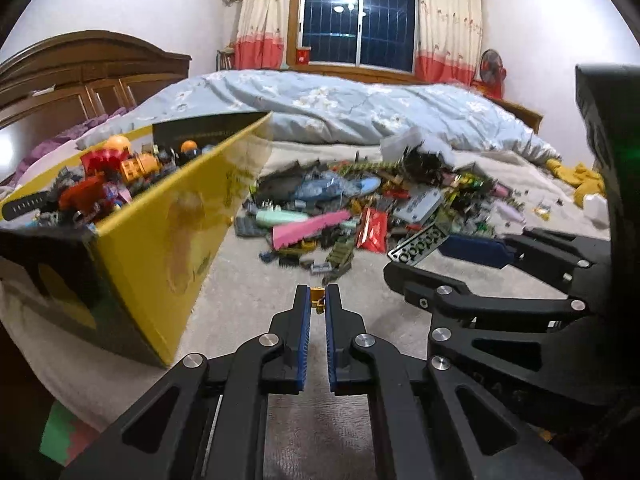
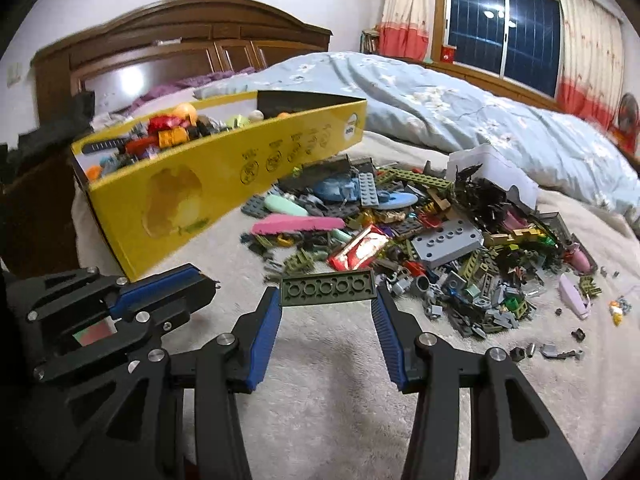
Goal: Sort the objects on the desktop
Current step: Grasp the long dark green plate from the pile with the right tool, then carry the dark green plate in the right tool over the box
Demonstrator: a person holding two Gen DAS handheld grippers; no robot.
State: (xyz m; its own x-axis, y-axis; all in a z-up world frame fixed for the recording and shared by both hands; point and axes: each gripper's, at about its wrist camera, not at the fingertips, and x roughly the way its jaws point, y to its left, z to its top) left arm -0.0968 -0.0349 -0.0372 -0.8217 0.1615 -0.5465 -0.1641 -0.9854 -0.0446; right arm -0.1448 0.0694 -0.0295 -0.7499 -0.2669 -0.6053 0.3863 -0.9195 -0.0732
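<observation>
Both grippers loaded, pile mostly unsorted
My left gripper pinches a yellow bit, right gripper clamps a plate; box half full, pile remains

The left hand-held gripper is black matt plastic with ribbed blue rubbery pads and shiny metal pins. It pinches a small yellow plastic piece. The right hand-held gripper holds a dull green plastic brick with round studs. Left of both, the yellow box is glossy cardboard. Under them, the blanket is pale fuzzy cloth.
</observation>
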